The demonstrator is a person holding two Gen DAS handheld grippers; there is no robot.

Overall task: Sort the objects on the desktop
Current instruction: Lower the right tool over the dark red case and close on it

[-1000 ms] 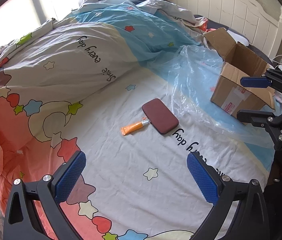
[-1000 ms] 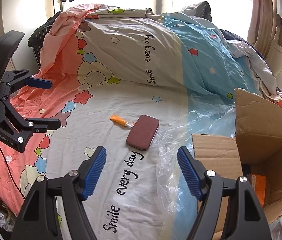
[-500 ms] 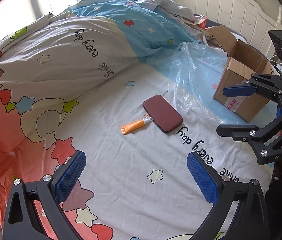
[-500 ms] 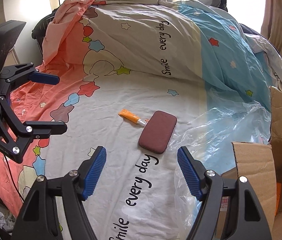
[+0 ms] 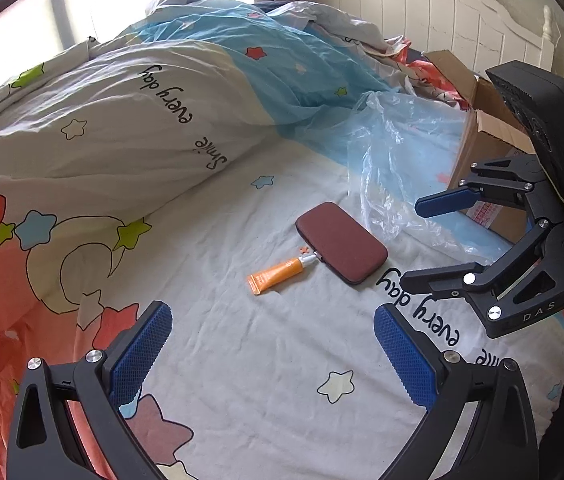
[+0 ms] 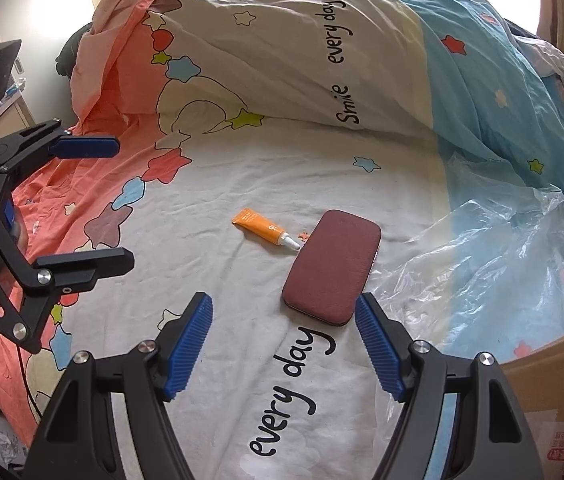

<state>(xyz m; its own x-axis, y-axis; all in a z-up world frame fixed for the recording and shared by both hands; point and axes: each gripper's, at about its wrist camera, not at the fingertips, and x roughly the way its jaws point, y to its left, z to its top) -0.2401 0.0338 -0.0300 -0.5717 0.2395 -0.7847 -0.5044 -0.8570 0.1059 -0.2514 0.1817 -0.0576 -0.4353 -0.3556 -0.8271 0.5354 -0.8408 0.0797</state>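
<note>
A dark red rectangular case (image 5: 341, 242) (image 6: 332, 266) lies flat on the bed sheet. An orange tube (image 5: 279, 272) (image 6: 263, 230) lies beside it, its white cap touching the case's edge. My right gripper (image 6: 284, 344) is open and empty, close above the case's near end; it also shows in the left wrist view (image 5: 422, 244). My left gripper (image 5: 271, 354) is open and empty, short of the tube; it shows at the left of the right wrist view (image 6: 121, 204).
A clear plastic bag (image 5: 398, 176) (image 6: 494, 264) lies right of the case. An open cardboard box (image 5: 486, 152) (image 6: 550, 392) stands beyond it at the bed's right. A bunched duvet (image 5: 121, 120) rises behind. A white headboard (image 5: 422, 12) is at the back.
Both grippers have moved closer to the case and tube. The right gripper has swung left, away from the box, towards the case. Both stayed open.
</note>
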